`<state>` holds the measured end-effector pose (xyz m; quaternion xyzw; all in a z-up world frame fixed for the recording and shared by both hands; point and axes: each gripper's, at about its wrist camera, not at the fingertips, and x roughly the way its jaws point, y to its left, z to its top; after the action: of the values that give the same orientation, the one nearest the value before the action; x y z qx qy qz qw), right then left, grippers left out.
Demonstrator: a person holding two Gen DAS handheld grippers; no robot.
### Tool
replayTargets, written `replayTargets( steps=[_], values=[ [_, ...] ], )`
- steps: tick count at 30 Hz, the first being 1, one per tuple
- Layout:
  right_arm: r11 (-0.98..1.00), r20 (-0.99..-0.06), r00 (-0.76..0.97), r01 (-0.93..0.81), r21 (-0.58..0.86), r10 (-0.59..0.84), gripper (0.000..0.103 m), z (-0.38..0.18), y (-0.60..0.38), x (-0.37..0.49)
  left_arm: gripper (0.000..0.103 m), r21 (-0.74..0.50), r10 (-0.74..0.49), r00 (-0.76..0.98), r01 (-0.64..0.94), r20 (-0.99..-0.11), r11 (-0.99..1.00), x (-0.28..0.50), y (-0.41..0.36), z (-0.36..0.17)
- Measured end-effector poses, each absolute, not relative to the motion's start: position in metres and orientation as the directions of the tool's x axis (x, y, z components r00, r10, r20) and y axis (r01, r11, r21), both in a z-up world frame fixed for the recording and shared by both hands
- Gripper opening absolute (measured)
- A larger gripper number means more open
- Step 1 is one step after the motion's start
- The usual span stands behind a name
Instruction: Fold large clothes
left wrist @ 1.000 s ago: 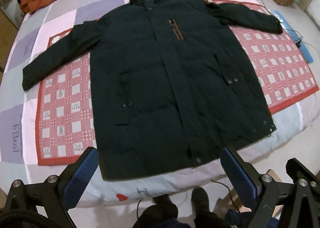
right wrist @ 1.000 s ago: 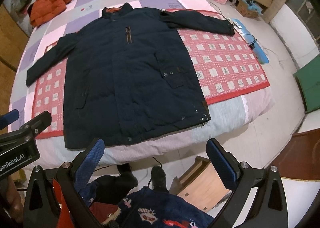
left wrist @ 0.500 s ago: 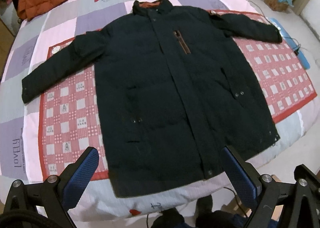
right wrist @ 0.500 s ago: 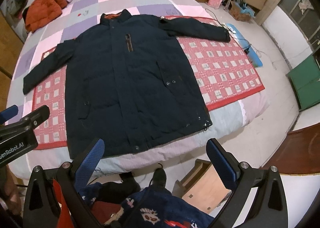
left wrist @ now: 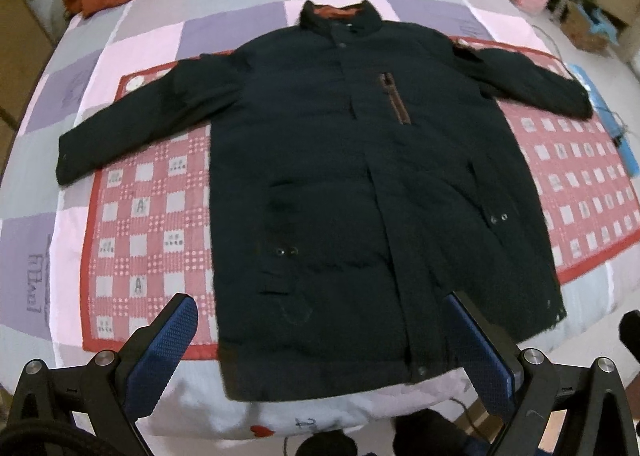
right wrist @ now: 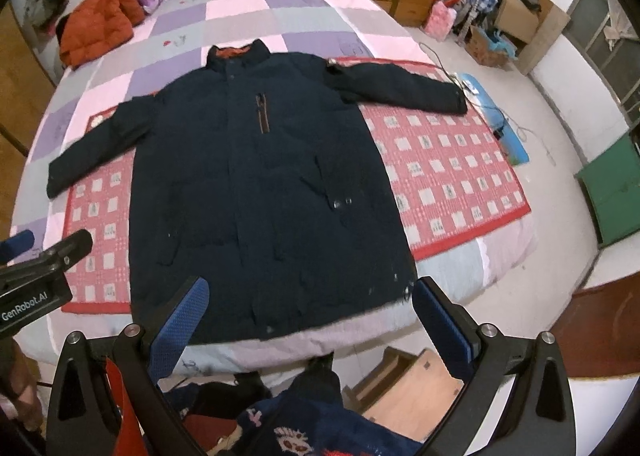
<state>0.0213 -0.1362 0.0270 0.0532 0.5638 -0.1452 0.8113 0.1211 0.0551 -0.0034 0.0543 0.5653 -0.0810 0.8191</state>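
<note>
A large dark navy padded coat (left wrist: 340,183) lies flat and face up on the bed, both sleeves spread out, collar at the far end, hem near the front edge. It also shows in the right wrist view (right wrist: 260,183). My left gripper (left wrist: 324,348) is open and empty, hovering above the hem. My right gripper (right wrist: 312,320) is open and empty, above the hem's right corner. The left gripper's body (right wrist: 36,288) shows at the left of the right wrist view.
The coat lies on a red checked mat (left wrist: 152,223) over a patchwork quilt (left wrist: 224,27). An orange jacket (right wrist: 96,27) lies near the headboard. A blue power strip (right wrist: 496,119), boxes (right wrist: 516,19), a green object (right wrist: 612,191) and a wooden stool (right wrist: 408,388) stand on the floor to the right.
Both grippers have moved forward toward the bed and over the coat's hem. The coat appears larger and lower in both views. The jaws stay open.
</note>
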Motion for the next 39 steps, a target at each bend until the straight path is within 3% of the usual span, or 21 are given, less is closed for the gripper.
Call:
replayTargets(
  steps=[9, 12, 21, 31, 39],
  values=[
    [0.99, -0.938, 0.341, 0.138, -0.011, -0.058, 0.103, -0.008, -0.199, 0.044, 0.101, -0.002, -0.019, 0.298, 0.057, -0.954, 0.998, 0.135, 0.013, -0.037],
    [0.994, -0.963, 0.261, 0.099, -0.04, -0.065, 0.103, -0.041, -0.223, 0.053, 0.101, -0.003, -0.01, 0.274, 0.027, -0.962, 1.0, 0.138, -0.004, -0.054],
    [0.99, -0.958, 0.257, 0.085, -0.11, -0.128, 0.103, -0.123, -0.278, 0.109, 0.101, 0.03, 0.036, 0.236, -0.028, -0.971, 0.999, 0.17, -0.01, -0.137],
    [0.98, -0.905, 0.376, 0.093, -0.176, -0.198, 0.103, -0.238, -0.285, 0.245, 0.101, 0.053, 0.02, 0.413, 0.07, -0.911, 0.996, 0.294, -0.018, -0.237],
    [0.982, -0.846, 0.511, -0.022, -0.189, -0.152, 0.103, -0.299, -0.251, 0.366, 0.102, 0.113, 0.02, 0.513, 0.15, -0.858, 0.982, 0.4, -0.043, -0.305]
  ],
)
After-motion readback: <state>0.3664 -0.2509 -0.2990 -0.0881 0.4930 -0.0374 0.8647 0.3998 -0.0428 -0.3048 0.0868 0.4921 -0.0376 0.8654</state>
